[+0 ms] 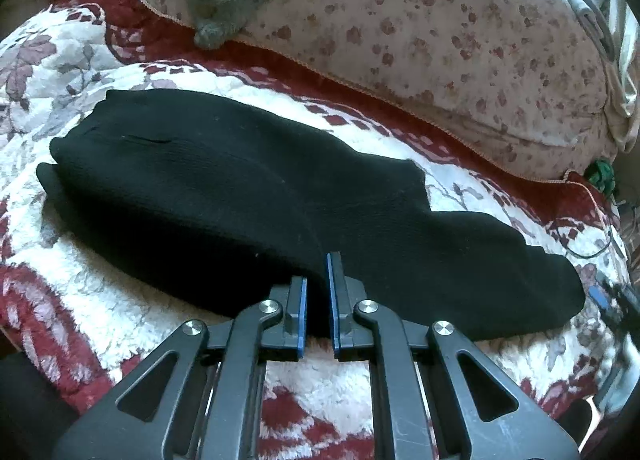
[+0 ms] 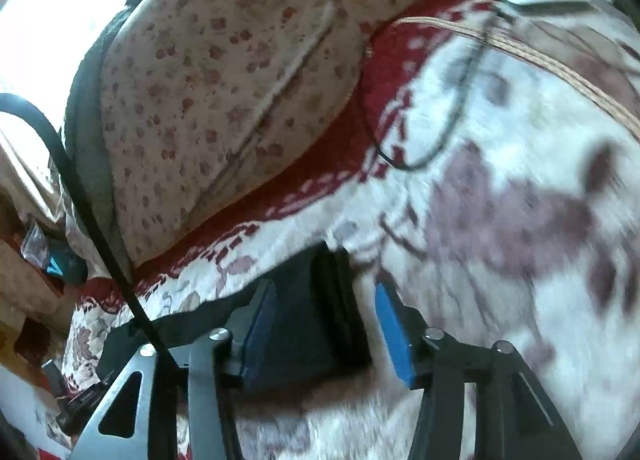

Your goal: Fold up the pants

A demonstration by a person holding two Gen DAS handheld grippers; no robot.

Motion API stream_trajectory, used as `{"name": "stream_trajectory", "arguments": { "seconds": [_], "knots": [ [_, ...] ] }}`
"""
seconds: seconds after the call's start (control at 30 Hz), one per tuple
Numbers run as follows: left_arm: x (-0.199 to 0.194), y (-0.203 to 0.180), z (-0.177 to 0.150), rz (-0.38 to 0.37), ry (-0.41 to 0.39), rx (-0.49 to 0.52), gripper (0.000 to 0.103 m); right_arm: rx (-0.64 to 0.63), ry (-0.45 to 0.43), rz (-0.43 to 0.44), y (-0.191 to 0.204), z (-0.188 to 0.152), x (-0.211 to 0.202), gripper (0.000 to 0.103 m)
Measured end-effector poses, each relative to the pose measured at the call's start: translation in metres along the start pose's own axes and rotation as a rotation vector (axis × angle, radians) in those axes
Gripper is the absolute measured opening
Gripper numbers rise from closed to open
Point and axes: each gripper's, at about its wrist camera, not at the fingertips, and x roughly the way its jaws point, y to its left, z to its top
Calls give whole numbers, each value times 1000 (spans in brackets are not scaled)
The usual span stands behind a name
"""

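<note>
My left claw (image 1: pixel 317 292) is clenched on the near edge of the black pants (image 1: pixel 248 195), which lie lengthwise across the floral blanket (image 1: pixel 120 292) already doubled leg over leg. My right claw (image 2: pixel 332 300) straddles the cuff end with pads (image 2: pixel 394 330) spread, released (the view is blurred). I judge I hold both ends to fold them together.

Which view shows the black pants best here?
The left wrist view: the black pants lie lengthwise across the blanket, nearly whole. The right wrist view, blurred, shows only a dark end between the right tool's open fingers.
</note>
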Motion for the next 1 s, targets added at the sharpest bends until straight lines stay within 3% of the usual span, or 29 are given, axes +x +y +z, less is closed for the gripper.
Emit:
{"name": "stream_trajectory", "arguments": {
  "seconds": [0.17, 0.2, 0.23, 0.3, 0.43, 0.53, 0.6, 0.67, 0.73, 0.8, 0.87, 0.93, 1.0],
  "knots": [
    [5, 1, 2, -2, 21, -6, 7, -80, 141, -23, 12, 15, 59, 48],
    [7, 1, 3, -1, 22, -7, 7, -94, 162, -17, 14, 14, 68, 43],
    [7, -1, 4, 1, 20, -7, 7, -112, 171, -18, 18, 11, 78, 29],
    [10, -3, 7, 2, 18, -10, 7, -163, 149, -20, 23, 8, 81, 16],
    [6, -7, 15, -27, -18, -24, 7, -201, 71, 4, 24, 8, 58, 11],
    [3, -11, 16, -34, -56, -19, 7, -170, -3, -59, 15, 13, 38, 2],
    [10, -11, 12, -16, -34, -14, 7, -115, -25, -87, -1, 17, 32, 2],
    [17, -6, 7, -14, -5, -21, 7, -61, 22, -25, -13, 12, 39, 2],
    [15, -1, 4, -27, -1, -29, 7, -131, 50, -72, -2, 6, 42, 3],
    [8, 5, 3, -43, 1, -40, 11, -169, 58, -38, 17, 3, 42, 4],
    [0, 11, 2, -40, -5, -49, 17, -190, 45, 13, 40, 2, 42, 11],
    [-10, 18, 1, -31, -22, -48, 21, -224, 65, 102, 73, -1, 50, 36],
    [-24, 30, 0, -8, -52, -55, 22, -247, 103, 207, 105, -7, 64, 41]
  ]
}}
